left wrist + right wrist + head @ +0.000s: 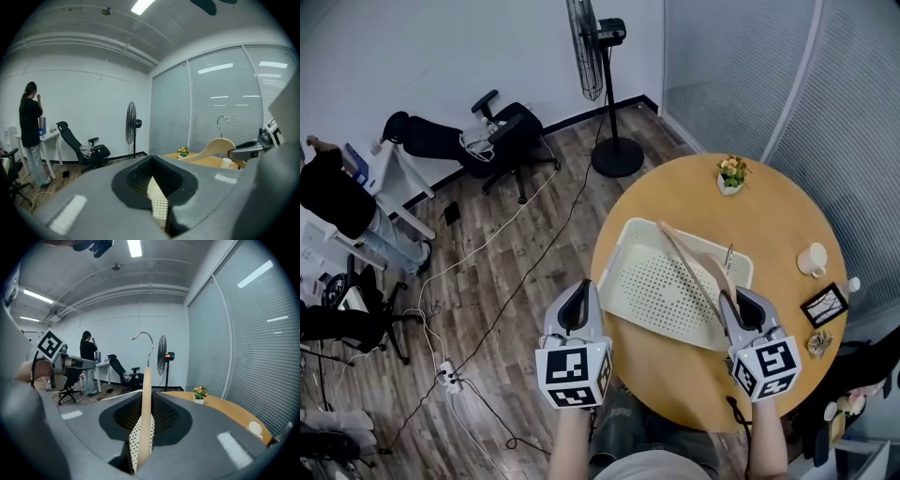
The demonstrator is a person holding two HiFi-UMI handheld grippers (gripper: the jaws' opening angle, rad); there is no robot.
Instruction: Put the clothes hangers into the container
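Observation:
A wooden clothes hanger [694, 262] with a metal hook [729, 255] lies slanted over the white perforated container [656, 295] on the round wooden table [769, 211]. My right gripper [733, 305] is shut on the hanger's near end; in the right gripper view the wooden bar [145, 404] stands between the jaws with the hook [144, 341] above. My left gripper [578, 298] sits at the container's left corner. In the left gripper view a strip of the container's perforated wall [157, 204] fills the slit between the shut jaws, and the hanger [213, 149] shows at the right.
A small flower pot [731, 174], a white cup [814, 260] and a framed picture [824, 305] stand along the table's far and right side. On the wooden floor to the left are a standing fan [605, 84], an office chair [502, 136], cables and a person [337, 192] at a desk.

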